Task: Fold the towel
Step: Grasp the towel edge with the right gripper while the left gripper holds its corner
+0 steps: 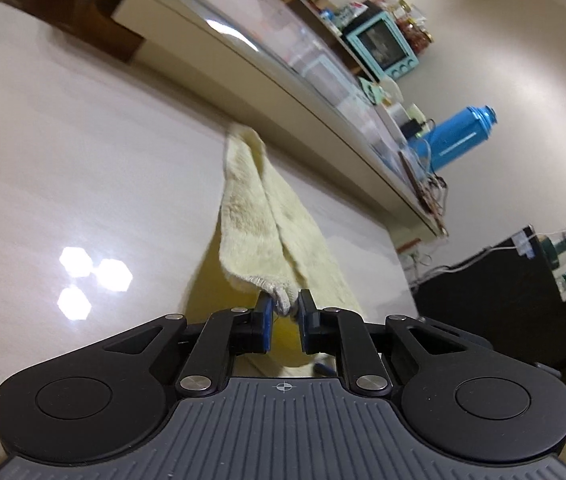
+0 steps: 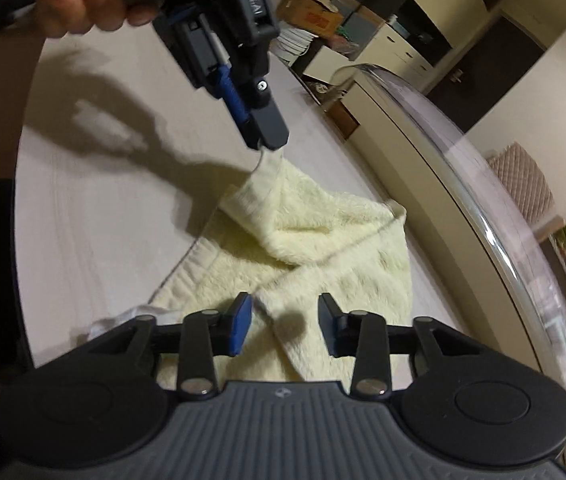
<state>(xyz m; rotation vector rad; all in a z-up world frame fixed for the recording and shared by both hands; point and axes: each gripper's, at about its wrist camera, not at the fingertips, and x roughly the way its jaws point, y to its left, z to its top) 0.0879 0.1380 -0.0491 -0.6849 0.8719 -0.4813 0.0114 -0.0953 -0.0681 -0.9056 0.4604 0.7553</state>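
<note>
Looking through the left wrist camera first: left gripper [image 1: 285, 307] is clamped on a hemmed corner of the towel [image 1: 255, 216]. Blue pads pinch the white hem right at the tips, with a narrow gap between them filled by cloth. From the pinch the pale yellow towel runs away from the camera as a long folded strip, lifted at the near end, its far tip reaching toward the back edge of the table [image 1: 83, 140]. The tabletop is glossy and off-white, with three bright light reflections on the left. Behind the table sit a long shelf unit [image 1: 323, 92], a small teal oven [image 1: 383, 46] and a blue flask [image 1: 459, 136]. View is rolled, so the whole room tilts.

Right wrist camera: right gripper [image 2: 285, 322] has its jaws apart, hovering low over the near part of the towel [image 2: 323, 240]. Cloth lies under and between the fingers, but the pads are not pressing on it, so nothing is gripped. The towel is rumpled on the table [image 2: 103, 220], one layer folded over diagonally, and a white hem shows at the near left edge. At upper centre the left gripper [image 2: 269, 145] comes down from above, held by a hand [image 2: 87, 0], and pinches the towel's raised corner, pulling it into a peak clear of the tabletop. Its shadow falls on the table to the left. A clear curved rail [image 2: 463, 160] runs along the right side.
</note>
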